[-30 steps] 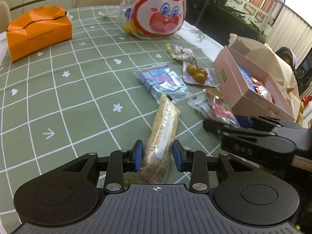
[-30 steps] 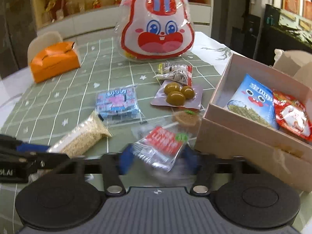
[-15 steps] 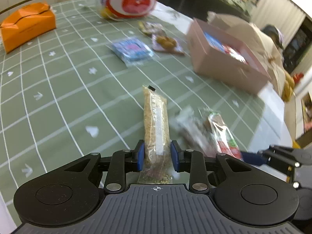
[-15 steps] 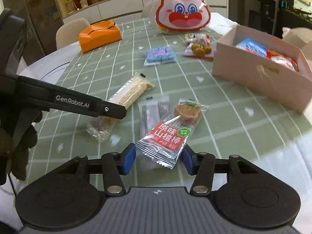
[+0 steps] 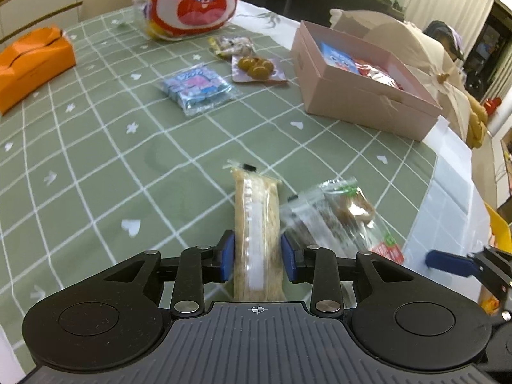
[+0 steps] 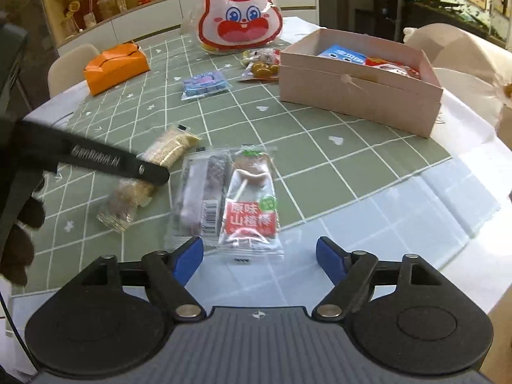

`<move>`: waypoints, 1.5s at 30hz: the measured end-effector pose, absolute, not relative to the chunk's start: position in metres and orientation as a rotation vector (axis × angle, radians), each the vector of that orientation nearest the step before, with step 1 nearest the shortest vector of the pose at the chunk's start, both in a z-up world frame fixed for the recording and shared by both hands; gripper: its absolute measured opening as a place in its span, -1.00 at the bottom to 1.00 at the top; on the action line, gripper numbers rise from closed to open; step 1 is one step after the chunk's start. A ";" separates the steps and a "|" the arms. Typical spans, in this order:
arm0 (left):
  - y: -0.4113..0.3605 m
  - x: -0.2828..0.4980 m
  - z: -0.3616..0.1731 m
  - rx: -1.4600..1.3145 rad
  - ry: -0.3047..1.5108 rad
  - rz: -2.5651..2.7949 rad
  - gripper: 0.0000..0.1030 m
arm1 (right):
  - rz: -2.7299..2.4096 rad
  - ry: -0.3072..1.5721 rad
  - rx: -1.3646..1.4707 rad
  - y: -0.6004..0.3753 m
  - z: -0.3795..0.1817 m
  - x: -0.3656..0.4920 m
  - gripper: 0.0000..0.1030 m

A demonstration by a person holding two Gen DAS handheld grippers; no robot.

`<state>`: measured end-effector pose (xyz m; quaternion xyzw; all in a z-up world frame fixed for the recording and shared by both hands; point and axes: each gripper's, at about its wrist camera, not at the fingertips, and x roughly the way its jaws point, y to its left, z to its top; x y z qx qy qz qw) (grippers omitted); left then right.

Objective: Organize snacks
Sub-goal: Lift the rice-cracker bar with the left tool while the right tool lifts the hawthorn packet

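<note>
Lollipop packets (image 5: 339, 214) blurred, orange box (image 5: 32, 64) cut off

left gripper (image 5: 257, 262) opening, grain bar (image 5: 256, 224) between its fingers (image 5: 228, 256)

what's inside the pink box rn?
Pink box holds a blue packet and red packets. The near wall hides anything lower down.

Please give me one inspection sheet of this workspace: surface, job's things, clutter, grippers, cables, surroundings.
Surface: green checked tablecloth.
Job's things: pink box holding snacks; grain bar; lollipop packet beside dark bar packet; blue candy pack; olive pack.
Clutter: orange tissue box; rabbit bag.
Grippers: left gripper around grain bar, jaws opening; right gripper opening, empty.
Cables: nothing seen.
Surroundings: chair, shelves.
</note>
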<state>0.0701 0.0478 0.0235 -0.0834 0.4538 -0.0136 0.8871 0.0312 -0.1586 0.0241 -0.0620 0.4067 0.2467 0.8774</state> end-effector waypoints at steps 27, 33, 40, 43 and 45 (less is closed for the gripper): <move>0.066 0.044 0.022 -0.187 0.915 -0.030 -0.32 | 0.421 0.797 -0.124 -0.137 0.038 0.077 0.80; 0.071 0.037 0.019 -0.230 0.880 -0.040 -0.30 | 0.315 0.773 -0.237 -0.133 0.027 0.084 0.73; 0.068 0.037 0.020 -0.195 0.883 -0.047 -0.30 | 0.449 0.738 -0.175 -0.133 0.042 0.064 0.34; 0.068 0.037 0.020 -0.193 0.886 -0.049 -0.30 | 0.560 0.789 -0.156 -0.114 0.039 0.064 0.11; 0.069 0.036 0.020 -0.197 0.884 -0.052 -0.30 | 0.564 0.785 -0.187 -0.102 0.034 0.064 0.12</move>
